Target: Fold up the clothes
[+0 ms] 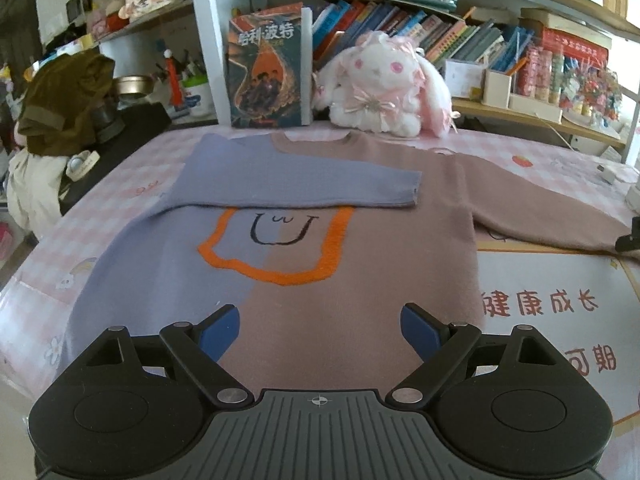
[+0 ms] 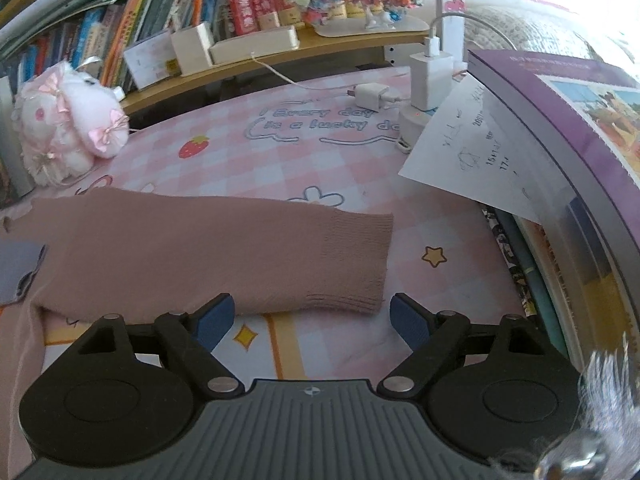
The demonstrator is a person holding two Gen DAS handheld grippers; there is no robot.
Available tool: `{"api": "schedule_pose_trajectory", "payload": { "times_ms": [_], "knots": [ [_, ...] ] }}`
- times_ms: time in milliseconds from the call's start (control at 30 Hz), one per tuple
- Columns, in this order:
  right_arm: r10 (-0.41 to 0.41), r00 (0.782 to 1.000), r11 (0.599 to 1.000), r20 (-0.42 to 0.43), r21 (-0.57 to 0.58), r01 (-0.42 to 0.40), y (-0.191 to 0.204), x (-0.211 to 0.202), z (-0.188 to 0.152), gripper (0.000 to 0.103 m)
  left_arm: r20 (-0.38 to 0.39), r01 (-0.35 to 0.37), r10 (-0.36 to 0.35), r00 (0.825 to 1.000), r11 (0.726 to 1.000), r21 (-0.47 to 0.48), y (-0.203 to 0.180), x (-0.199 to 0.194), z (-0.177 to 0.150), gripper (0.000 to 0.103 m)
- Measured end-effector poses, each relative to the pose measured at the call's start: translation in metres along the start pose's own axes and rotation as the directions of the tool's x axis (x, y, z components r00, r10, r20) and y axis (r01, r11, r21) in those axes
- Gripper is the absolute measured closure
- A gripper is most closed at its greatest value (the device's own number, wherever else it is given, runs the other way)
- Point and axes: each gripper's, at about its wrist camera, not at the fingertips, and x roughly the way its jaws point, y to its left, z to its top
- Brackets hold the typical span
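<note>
A two-tone sweater (image 1: 320, 280), lilac on the left and dusty pink on the right with an orange outline and a smiley face, lies flat on the desk. Its lilac sleeve (image 1: 304, 184) is folded across the chest. Its pink sleeve (image 1: 552, 216) lies stretched out to the right. My left gripper (image 1: 320, 332) is open and empty above the sweater's lower body. My right gripper (image 2: 312, 320) is open and empty just in front of the pink sleeve's ribbed cuff (image 2: 356, 260). The right gripper's tip also shows in the left wrist view (image 1: 628, 240).
A pink checked desk mat (image 2: 320, 168) covers the desk. A plush rabbit (image 1: 384, 84) and an upright book (image 1: 268, 68) stand behind the sweater. Chargers (image 2: 424, 80), a sheet of paper (image 2: 480, 148) and stacked books (image 2: 568, 152) lie to the right. Shelves of books line the back.
</note>
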Motion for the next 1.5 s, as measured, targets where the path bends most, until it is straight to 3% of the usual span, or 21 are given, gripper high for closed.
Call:
{"api": "schedule_pose_trajectory", "payload": {
  "times_ms": [167, 267, 300, 367, 433, 633, 800, 900, 1000, 1133, 1233, 1300, 1367, 1500],
  "knots": [
    [0.014, 1.0, 1.0, 0.02, 0.02, -0.015, -0.003, 0.003, 0.003, 0.021, -0.015, 0.03, -0.031, 0.999, 0.999, -0.021, 0.003, 0.004, 0.0, 0.013],
    [0.036, 0.999, 0.998, 0.038, 0.047, -0.038, -0.004, 0.007, 0.007, 0.03, -0.028, 0.023, -0.023, 0.999, 1.0, -0.019, 0.003, 0.006, 0.0, 0.013],
    [0.057, 0.997, 0.996, 0.045, 0.062, -0.06, -0.005, 0.008, 0.009, 0.04, -0.031, 0.021, -0.021, 0.999, 1.0, -0.021, 0.004, 0.007, 0.001, 0.013],
    [0.122, 0.991, 0.986, 0.049, 0.112, -0.127, -0.008, 0.01, 0.012, 0.046, -0.034, 0.019, -0.02, 0.999, 0.999, -0.026, 0.005, 0.009, 0.002, 0.013],
    [0.179, 0.982, 0.971, 0.051, 0.152, -0.185, -0.01, 0.013, 0.014, 0.046, -0.036, 0.022, -0.023, 0.999, 0.999, -0.033, 0.006, 0.011, 0.004, 0.013],
    [0.25, 0.968, 0.955, 0.025, 0.161, -0.251, -0.002, 0.015, 0.017, 0.044, -0.037, 0.039, -0.04, 0.999, 0.999, -0.013, 0.003, 0.013, 0.008, 0.013],
    [0.351, 0.936, 0.924, -0.03, 0.171, -0.342, 0.009, 0.018, 0.018, 0.04, -0.027, 0.048, -0.048, 0.998, 0.999, 0.0, -0.001, 0.012, 0.009, 0.013],
    [0.342, 0.94, 0.924, -0.015, 0.186, -0.334, 0.008, 0.017, 0.017, 0.044, -0.025, 0.045, -0.045, 0.999, 0.999, -0.001, 0.0, 0.011, 0.009, 0.013],
    [0.27, 0.963, 0.944, 0.012, 0.195, -0.267, 0.0, 0.018, 0.021, 0.049, -0.029, 0.036, -0.036, 0.999, 0.999, -0.014, 0.003, 0.01, 0.007, 0.013],
    [0.228, 0.974, 0.945, 0.008, 0.24, -0.223, -0.018, 0.02, 0.028, 0.059, -0.035, 0.021, -0.023, 0.999, 0.999, -0.044, 0.009, 0.009, 0.006, 0.013],
    [0.232, 0.973, 0.936, -0.004, 0.273, -0.222, -0.024, 0.022, 0.029, 0.069, -0.04, 0.019, -0.022, 0.999, 0.998, -0.062, 0.011, 0.01, 0.006, 0.013],
    [0.235, 0.972, 0.932, -0.028, 0.291, -0.216, -0.026, 0.025, 0.029, 0.09, -0.046, 0.019, -0.022, 0.999, 0.998, -0.063, 0.011, 0.011, 0.006, 0.013],
    [0.239, 0.97, 0.93, -0.036, 0.296, -0.218, -0.026, 0.024, 0.03, 0.097, -0.048, 0.02, -0.022, 0.999, 0.998, -0.057, 0.009, 0.01, 0.005, 0.013],
    [0.25, 0.968, 0.936, -0.011, 0.261, -0.238, -0.021, 0.014, 0.035, 0.098, -0.039, 0.028, -0.029, 0.999, 0.999, -0.037, 0.008, 0.007, 0.004, 0.013]
  ]
}}
